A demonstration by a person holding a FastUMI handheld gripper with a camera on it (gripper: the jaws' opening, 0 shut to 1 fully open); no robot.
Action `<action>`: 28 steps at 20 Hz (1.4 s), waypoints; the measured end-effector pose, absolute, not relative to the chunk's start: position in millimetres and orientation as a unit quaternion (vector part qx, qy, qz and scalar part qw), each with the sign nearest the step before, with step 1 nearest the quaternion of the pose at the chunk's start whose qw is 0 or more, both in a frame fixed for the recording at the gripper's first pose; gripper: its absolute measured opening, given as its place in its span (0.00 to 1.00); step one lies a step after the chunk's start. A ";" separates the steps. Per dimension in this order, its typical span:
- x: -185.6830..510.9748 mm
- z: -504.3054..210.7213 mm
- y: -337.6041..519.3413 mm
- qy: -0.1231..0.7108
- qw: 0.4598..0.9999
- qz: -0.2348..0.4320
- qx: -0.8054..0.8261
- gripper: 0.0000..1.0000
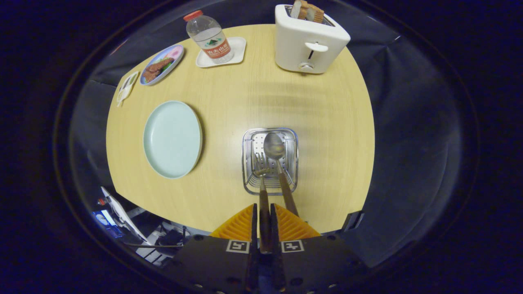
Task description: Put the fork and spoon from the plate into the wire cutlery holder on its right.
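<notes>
Near the table's (327,122) front edge, the gripper (264,218) hung over the wire cutlery holder (270,161), its orange fingers (241,224) drawn narrow and pressing on the fork's (261,179) brown handle from both sides. The fork's tines reached down into the holder. The spoon (278,157) lay just beside it in the same holder, bowl deep inside and handle slanting out over the near rim, right of the fingers. To the holder's left, apart from it, sat the pale green plate (173,139). Along the far edge stood a white toaster (308,41) with bread slices in its slots, a water bottle (208,37) on a small white tray (237,51), and, toward the far left corner, a patterned dish of food (162,64).
</notes>
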State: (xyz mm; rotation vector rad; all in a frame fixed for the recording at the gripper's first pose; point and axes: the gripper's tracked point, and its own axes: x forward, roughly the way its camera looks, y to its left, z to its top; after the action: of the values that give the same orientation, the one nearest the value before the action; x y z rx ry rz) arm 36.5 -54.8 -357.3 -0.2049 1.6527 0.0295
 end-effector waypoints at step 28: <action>46.5 -162.2 61.6 0.284 0.951 0.026 -0.120 0.96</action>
State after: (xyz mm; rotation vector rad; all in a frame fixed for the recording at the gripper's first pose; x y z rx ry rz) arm 46.5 61.6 -162.2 -0.2438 0.5780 0.0524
